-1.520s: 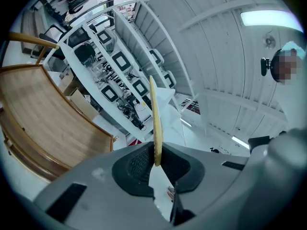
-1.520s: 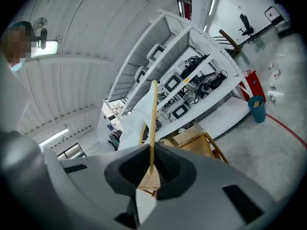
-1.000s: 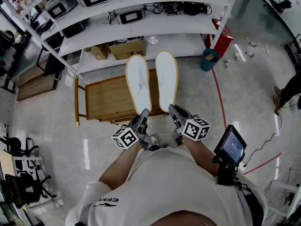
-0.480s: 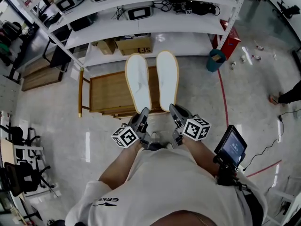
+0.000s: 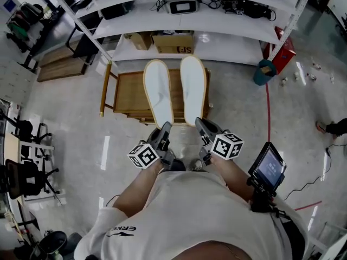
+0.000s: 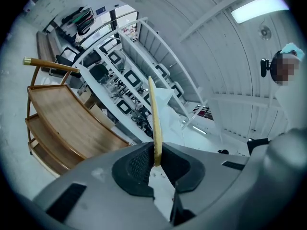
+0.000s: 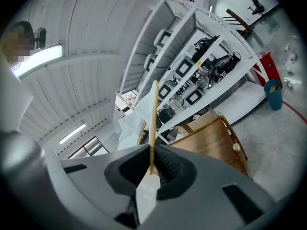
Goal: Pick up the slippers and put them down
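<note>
Left claw (image 5: 164,129): clenched on the near end of the left slipper (image 5: 158,91).
Right claw (image 5: 199,124): clenched on the near end of the right slipper (image 5: 193,88).
Shape: 2 long, flat, thin ovals, each with a smooth white face and a tan rim.
Place: held out in the air, side by side, close but not touching.
Under them: a brown wooden rack (image 5: 127,93) on the shiny grey floor (image 5: 238,107).
Behind: white shelves (image 5: 217,23).

Heels of slippers (image 5: 159,91) unseen between fingers (image 5: 164,135); wooden rack (image 5: 124,93) partly behind them.
</note>
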### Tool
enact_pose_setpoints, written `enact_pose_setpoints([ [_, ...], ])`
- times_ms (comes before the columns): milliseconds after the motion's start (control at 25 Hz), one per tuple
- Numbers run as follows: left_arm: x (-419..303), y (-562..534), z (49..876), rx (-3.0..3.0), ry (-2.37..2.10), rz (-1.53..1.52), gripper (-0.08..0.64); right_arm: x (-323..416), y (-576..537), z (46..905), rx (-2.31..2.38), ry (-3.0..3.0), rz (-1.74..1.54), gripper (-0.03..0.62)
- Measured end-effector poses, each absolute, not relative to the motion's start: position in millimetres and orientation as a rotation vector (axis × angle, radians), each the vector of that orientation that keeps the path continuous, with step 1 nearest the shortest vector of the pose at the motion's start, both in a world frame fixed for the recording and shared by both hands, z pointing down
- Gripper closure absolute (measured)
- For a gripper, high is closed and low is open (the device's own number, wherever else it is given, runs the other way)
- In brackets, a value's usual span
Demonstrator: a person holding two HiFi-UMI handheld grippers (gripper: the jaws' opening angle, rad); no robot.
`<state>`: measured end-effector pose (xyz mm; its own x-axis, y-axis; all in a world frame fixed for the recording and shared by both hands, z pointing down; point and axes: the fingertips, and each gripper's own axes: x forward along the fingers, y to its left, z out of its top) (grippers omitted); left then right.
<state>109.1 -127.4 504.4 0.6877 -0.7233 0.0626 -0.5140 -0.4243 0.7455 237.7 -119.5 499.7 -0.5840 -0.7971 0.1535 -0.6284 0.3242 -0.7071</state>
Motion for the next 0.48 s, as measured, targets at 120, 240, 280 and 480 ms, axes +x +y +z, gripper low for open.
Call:
enact_pose_setpoints([
  [120,97,-126,504,2.11,-0.976,-0.367,0.528,223,-122,499,-1.261,2.405,-1.111,0.563],
  [240,80,-129,503,2.1,-1.006,-0.393,0.528,205,-128,497,-1.228,2.439,-1.107,0.563],
  [280,75,-130,502,2.096,-1.014,-0.402,0.528,200,-130,495,-1.221,2.45,-1.104,0.563],
  [480,40,-137,500,2.085,-1.051,-0.443,0.528,164,-142,492,-1.181,2.484,-1.094,0.563],
])
